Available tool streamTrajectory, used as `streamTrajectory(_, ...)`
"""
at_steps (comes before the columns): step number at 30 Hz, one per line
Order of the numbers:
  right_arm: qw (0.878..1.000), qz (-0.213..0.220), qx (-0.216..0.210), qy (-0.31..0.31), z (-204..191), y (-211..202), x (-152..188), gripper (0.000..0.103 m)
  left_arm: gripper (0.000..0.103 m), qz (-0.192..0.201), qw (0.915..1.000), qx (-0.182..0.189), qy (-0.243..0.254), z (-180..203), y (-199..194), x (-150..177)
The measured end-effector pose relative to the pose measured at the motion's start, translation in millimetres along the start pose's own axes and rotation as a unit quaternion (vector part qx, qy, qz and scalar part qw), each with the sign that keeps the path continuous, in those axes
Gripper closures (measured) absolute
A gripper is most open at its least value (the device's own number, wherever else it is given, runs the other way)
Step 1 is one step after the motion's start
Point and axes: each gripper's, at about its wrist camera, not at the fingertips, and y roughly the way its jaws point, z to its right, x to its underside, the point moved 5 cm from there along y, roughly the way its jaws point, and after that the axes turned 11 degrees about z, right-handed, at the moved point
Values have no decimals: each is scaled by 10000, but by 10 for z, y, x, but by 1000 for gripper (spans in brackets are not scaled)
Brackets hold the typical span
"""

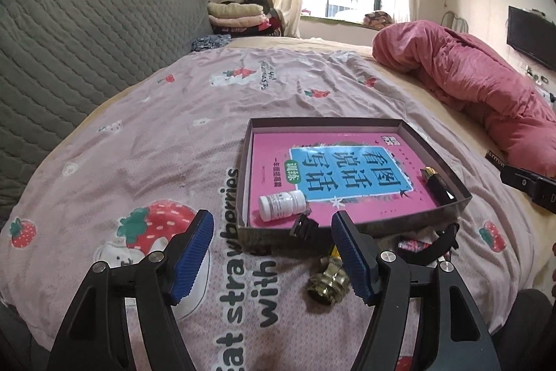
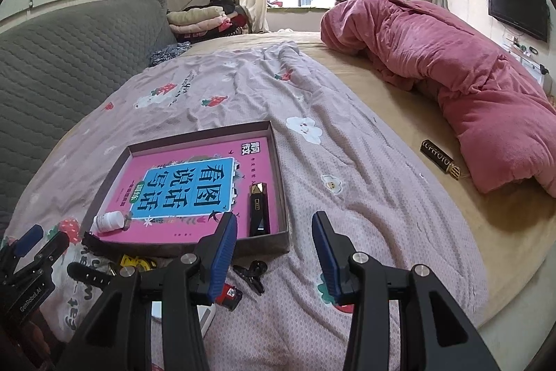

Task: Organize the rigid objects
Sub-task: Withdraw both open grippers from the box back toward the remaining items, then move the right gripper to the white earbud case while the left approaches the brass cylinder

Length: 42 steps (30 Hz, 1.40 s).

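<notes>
A shallow dark box [image 1: 462, 202] [image 2: 281, 183] lies on the bed and holds a pink book [image 1: 347, 169] [image 2: 194, 186], a white pill bottle [image 1: 281, 204] [image 2: 109, 220] lying on its side, and a black lighter-like item [image 1: 438, 185] [image 2: 259, 209]. A brass fitting [image 1: 328, 282] lies on the sheet just in front of the box. A black clip [image 1: 304, 226] [image 2: 252, 273] lies near the box's front edge. My left gripper [image 1: 272, 258] is open and empty above the sheet, beside the fitting. My right gripper [image 2: 274, 258] is open and empty.
A pink duvet [image 2: 451, 75] is heaped at the right. A black and gold case [image 2: 439, 159] lies beside it. A yellow item [image 2: 135, 261], a black strap [image 2: 87, 273] and a small red item [image 2: 229, 296] lie in front of the box. A grey headboard [image 1: 69, 58] stands at the left.
</notes>
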Motion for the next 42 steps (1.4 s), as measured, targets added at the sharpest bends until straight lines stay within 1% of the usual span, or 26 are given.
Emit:
streamTrajectory(2,10000,21,-64,-7,-26,-29,15,50,31,-38,10000,-3,-13,-21,-13,19)
streamTrajectory(3,9999,23,-119,-6,-46,-41,26,50,31,-52,10000,-23,-4,-33,-25,29)
streamTrajectory(6,9998,-16,-195,-61,-110,-66,74,50,31,-58,10000,-54,43,-43,-57,49)
streamTrajectory(11,9991,-75,-386,-186,-242,-116,171,50,31,-133,9998,7,126,-14,-107,94)
streamTrajectory(15,9982,-77,-523,-289,-342,-171,249,50,31,-110,9997,36,212,16,-173,110)
streamTrajectory(29,9950,-264,-818,-513,-498,-315,487,50,31,-367,9984,256,336,185,-259,237)
streamTrajectory(33,9944,-323,-881,-484,-500,-347,535,50,31,-404,9980,290,397,234,-269,257)
streamTrajectory(42,9926,-564,-953,-490,-522,-350,701,50,31,-670,9966,416,239,297,-268,338)
